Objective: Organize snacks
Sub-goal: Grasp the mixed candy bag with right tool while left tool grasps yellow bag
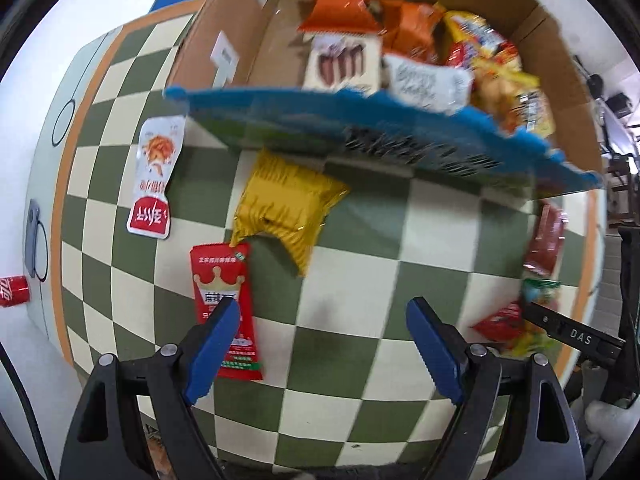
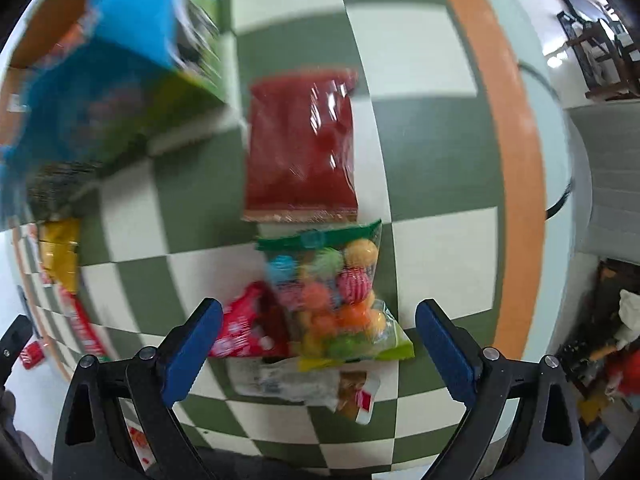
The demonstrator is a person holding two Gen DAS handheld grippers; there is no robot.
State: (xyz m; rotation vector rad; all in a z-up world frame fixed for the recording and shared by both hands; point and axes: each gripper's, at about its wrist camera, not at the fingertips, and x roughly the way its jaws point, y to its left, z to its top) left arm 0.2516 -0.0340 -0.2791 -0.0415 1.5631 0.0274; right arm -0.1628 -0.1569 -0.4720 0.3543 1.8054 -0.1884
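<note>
Jaws gape empty on both your grippers: left gripper (image 1: 322, 346) beside the red crown packet (image 1: 226, 312), right gripper (image 2: 320, 354) perhaps just above the candy-ball bag (image 2: 340, 300).

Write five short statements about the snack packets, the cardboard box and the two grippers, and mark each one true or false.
1. The left gripper holds the red crown packet. False: its jaws are open and empty.
2. The cardboard box already holds several snacks. True.
3. The yellow packet lies inside the box. False: it lies on the checkered cloth.
4. The bag of colourful balls lies ahead of the open right gripper. True.
5. The dark red packet lies on the cloth. True.
</note>
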